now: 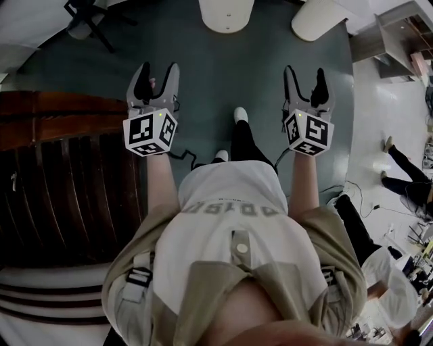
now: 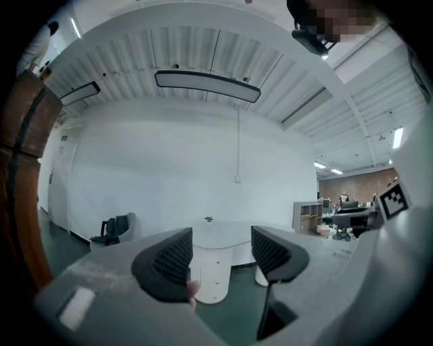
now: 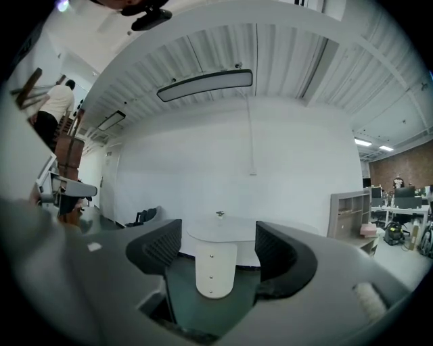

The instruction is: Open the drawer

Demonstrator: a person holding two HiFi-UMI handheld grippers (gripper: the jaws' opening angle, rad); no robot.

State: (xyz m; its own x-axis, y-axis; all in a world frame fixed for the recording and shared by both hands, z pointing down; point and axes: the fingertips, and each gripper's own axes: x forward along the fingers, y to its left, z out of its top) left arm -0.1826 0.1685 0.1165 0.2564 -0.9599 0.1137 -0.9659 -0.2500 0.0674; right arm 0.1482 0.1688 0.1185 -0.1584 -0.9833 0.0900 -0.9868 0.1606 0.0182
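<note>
A dark brown wooden cabinet with horizontal drawer fronts stands at the left of the head view. Its edge shows as a brown strip at the far left of the left gripper view. No drawer handle is clear to me. My left gripper is held out over the green floor, just right of the cabinet's top corner, jaws open and empty. My right gripper is held level with it, further right, also open with nothing between its fingers. Both point away from the cabinet toward the room.
A white round table on a white pedestal stands ahead, and a second white table to its right. A black chair is at the far left, a grey shelf unit at the far right, and other people's legs at the right.
</note>
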